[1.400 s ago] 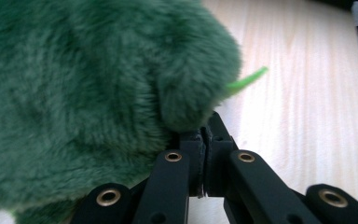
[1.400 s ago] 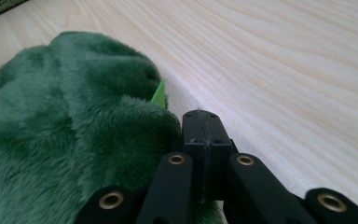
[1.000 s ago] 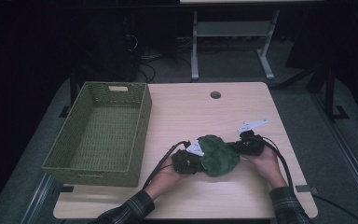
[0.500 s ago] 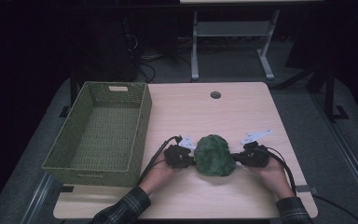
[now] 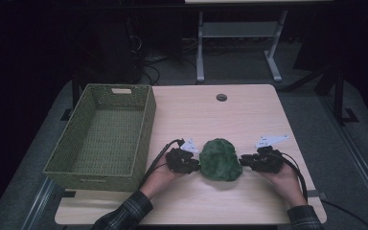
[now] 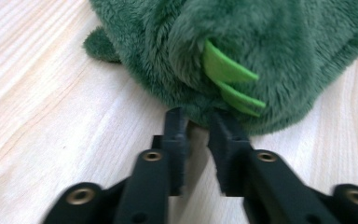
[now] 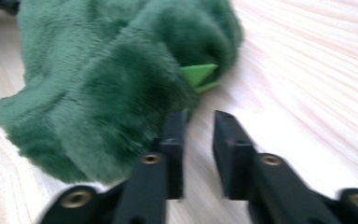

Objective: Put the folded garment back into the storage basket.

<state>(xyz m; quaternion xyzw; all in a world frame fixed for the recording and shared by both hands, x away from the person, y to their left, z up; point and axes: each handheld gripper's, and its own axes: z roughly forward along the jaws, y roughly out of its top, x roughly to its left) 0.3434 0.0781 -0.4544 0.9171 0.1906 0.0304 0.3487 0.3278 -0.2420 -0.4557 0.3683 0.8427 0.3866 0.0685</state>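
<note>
a green plush (image 5: 220, 159) is seen lying on the table (image 5: 230, 115), near its front edge and to the right of the basket (image 5: 103, 136), between the two grippers. the left gripper (image 5: 191, 164) is held just at the plush's left side, the right gripper (image 5: 243, 161) just at its right side, each in a hand resting on the table. in the left gripper view the jaws are parted a little (they have just been opening), with nothing pinched between them; their tips (image 6: 200, 121) are set against the lower edge of the plush (image 6: 242, 46), below two light green spikes (image 6: 228, 77). in the right gripper view the jaws are likewise slightly spread after just opening, bare table being seen in the gap (image 7: 200, 123); the left jaw lies against the plush (image 7: 102, 84), near a light green spike (image 7: 198, 73). the basket is seen well apart from the plush, at the table's left
</note>
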